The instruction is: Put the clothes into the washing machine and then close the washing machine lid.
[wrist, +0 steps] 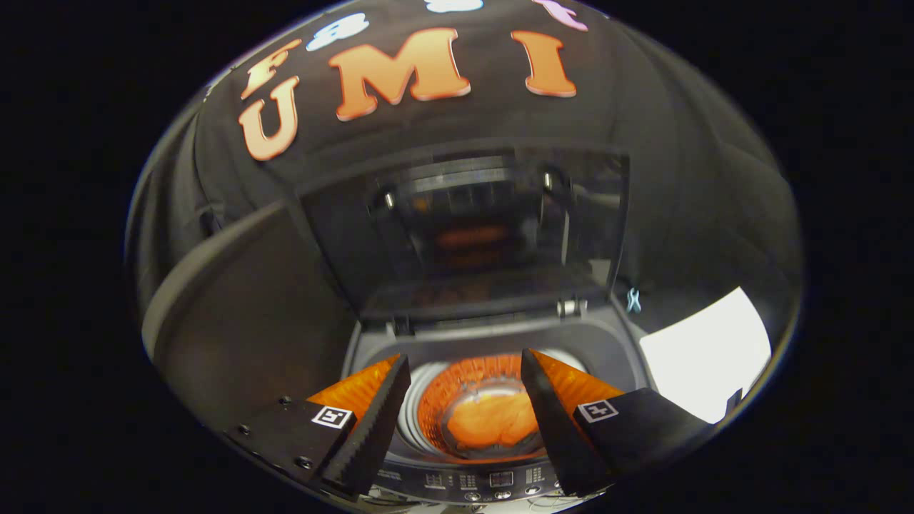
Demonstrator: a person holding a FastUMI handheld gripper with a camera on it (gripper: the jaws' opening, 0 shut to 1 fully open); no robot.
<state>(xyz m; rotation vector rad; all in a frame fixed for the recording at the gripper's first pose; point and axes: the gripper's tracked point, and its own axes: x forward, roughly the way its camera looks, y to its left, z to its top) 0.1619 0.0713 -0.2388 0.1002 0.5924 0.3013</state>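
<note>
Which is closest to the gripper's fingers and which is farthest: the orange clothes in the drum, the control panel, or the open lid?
The gripper is open, holding nothing.
1. Control panel, the washing machine's front edge, low between the fingers.
2. Orange clothes, down in the drum, just ahead.
3. Open lid, standing up beyond the drum.

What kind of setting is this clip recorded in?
Likely a staged laundry booth, not a real home. A top-loading washer stands against a black cloth wall, its lid up and orange clothes in the drum. The open gripper hovers over the opening.
</note>
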